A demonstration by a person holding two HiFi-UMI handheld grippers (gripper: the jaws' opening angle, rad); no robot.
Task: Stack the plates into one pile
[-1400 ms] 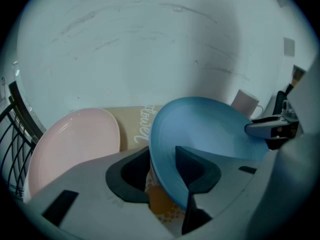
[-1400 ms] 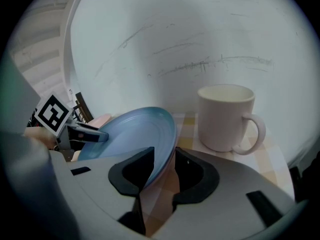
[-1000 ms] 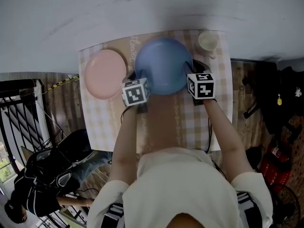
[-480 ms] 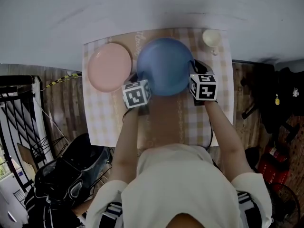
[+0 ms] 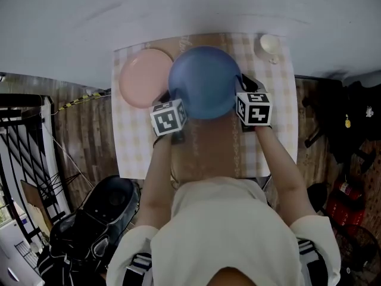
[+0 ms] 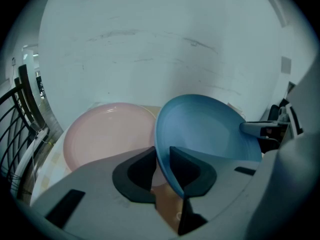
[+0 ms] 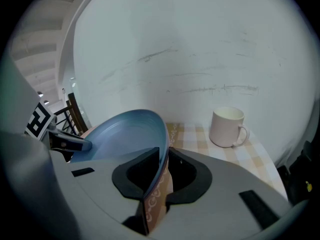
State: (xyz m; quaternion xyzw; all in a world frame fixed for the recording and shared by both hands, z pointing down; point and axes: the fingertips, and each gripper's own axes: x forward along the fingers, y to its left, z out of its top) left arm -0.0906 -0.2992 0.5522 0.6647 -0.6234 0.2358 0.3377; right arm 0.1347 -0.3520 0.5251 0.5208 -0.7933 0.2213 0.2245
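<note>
A person seen from above holds a blue plate [image 5: 202, 82] between two tools over a worktop [image 5: 131, 154] covered in checked cloth. The left hand-held gripper [image 6: 161, 171] pinches the plate's rim at about 8 o'clock and the right hand-held gripper [image 7: 165, 171] pinches it at about 4 o'clock. Both sets of jaws have just been closing, and each now has the thin rim between its pads. The blue plate appears to be lifted clear of the cloth, and its left edge overlaps a pink plate [image 5: 143, 76] lying flat at its 9 o'clock. A pale cup [image 5: 269, 43] stands at about 1 o'clock, well apart. The plate looks stiff, smooth and fairly light, so the rim could slip. Two opposite holds on the rim seem the safest way to keep it level.
</note>
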